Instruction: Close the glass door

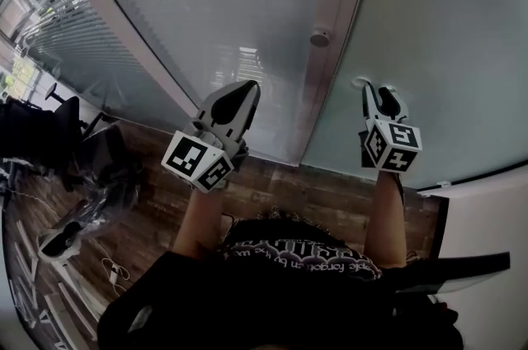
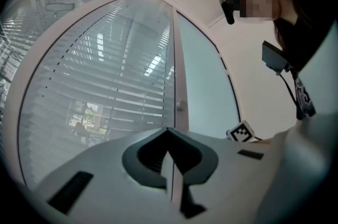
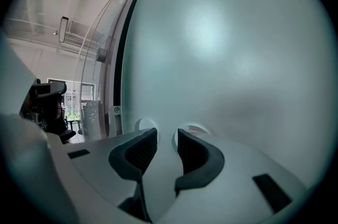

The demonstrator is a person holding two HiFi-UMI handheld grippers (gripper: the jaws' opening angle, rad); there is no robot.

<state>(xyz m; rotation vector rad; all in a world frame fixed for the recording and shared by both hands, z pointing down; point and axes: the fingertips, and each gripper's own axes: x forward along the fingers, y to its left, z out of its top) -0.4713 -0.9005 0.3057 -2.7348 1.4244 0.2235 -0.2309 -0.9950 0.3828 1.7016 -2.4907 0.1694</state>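
Observation:
The frosted glass door (image 1: 445, 26) fills the right of the head view and most of the right gripper view (image 3: 222, 48). My right gripper (image 1: 378, 95) is open, its tips close to the glass by two round fittings (image 3: 143, 125), and only bare glass shows between its jaws (image 3: 166, 133). My left gripper (image 1: 239, 96) is shut on nothing. It points at the pale upright frame post (image 2: 179, 75) between the door (image 2: 203, 96) and a glass panel with blinds (image 2: 105, 85). A small round knob (image 1: 319, 36) sits on that post.
A dark office chair (image 1: 49, 125) and loose gear stand at the left on the wooden floor (image 1: 322, 196). A white wall (image 1: 487, 216) runs along the right. Past the door's dark left edge (image 3: 119, 59) a room with a chair (image 3: 50, 99) shows.

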